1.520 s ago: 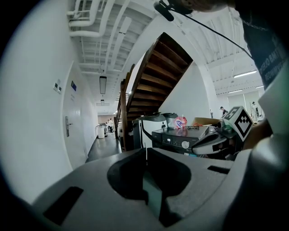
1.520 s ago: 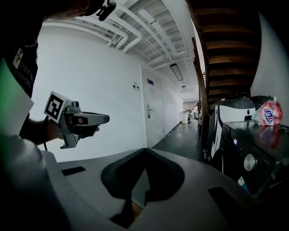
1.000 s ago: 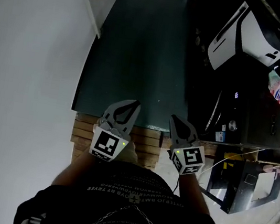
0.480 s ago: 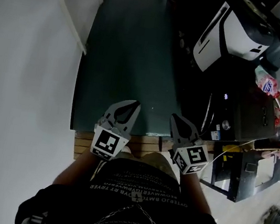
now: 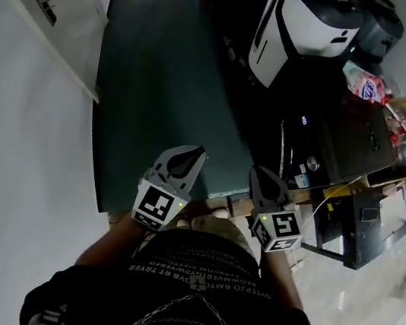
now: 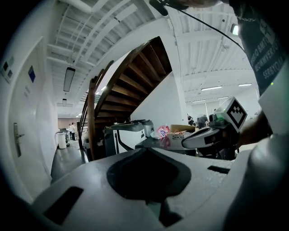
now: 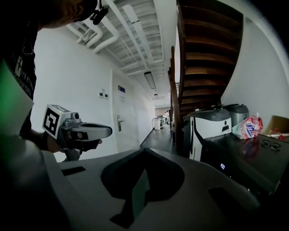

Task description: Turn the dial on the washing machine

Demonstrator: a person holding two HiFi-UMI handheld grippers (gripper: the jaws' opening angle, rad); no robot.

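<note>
Left tool [image 5: 191,153] and right tool [image 5: 256,174] side by side, jaws together, empty

Black T-shirt [image 5: 189,291] with white lettering; the grey left gripper [image 5: 198,152] and right gripper [image 5: 255,172] carry black-and-white marker cubes [image 5: 158,209].

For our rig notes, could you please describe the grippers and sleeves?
The left gripper and right gripper are pale grey; each carries a black-and-white marker cube and a green light. The person wears a dark printed T-shirt.
</note>
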